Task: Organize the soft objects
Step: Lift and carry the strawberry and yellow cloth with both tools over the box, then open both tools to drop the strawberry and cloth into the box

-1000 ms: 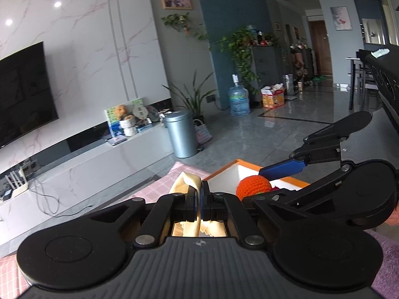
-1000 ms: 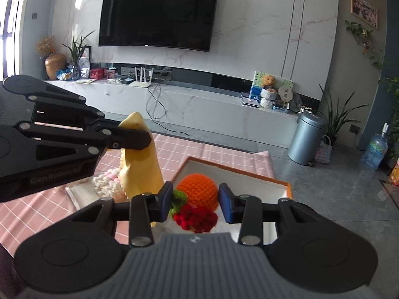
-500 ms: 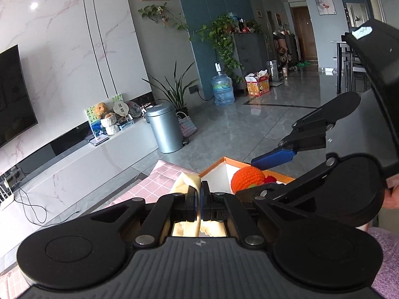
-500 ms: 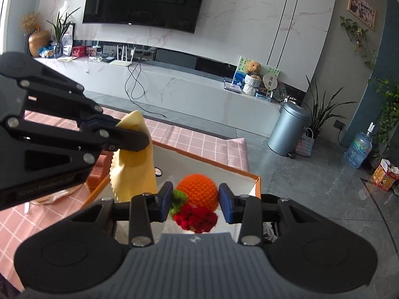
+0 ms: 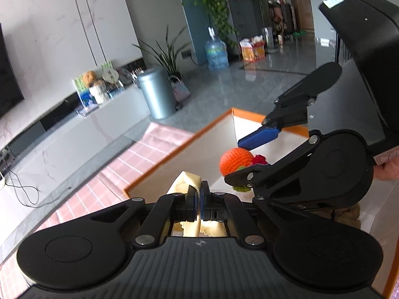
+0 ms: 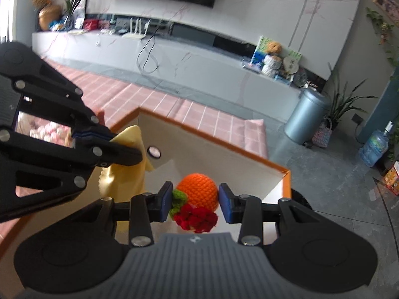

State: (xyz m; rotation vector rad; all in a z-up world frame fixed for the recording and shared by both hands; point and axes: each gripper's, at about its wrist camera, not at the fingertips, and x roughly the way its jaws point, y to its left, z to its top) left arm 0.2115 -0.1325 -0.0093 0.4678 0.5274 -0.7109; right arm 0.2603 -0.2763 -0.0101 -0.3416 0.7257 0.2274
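Where pink checked cloth [image 6: 199,114] meets grey floor [image 6: 336,194]: orange-rimmed box [image 6: 212,134], left gripper [image 5: 198,194] clamping yellow cloth [image 6: 132,172], right gripper [image 6: 195,200] squeezing orange crocheted toy [image 6: 199,189].

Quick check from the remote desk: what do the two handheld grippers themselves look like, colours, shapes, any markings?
Both match: black plastic, two round discs flanking a ribbed grey centre plate with a small emblem, silver pivot pins on the linkage bars, blue pads on the fingers. The left gripper shows these in its own view, the right gripper likewise. The right one's boxy black housing bears a white sticker.
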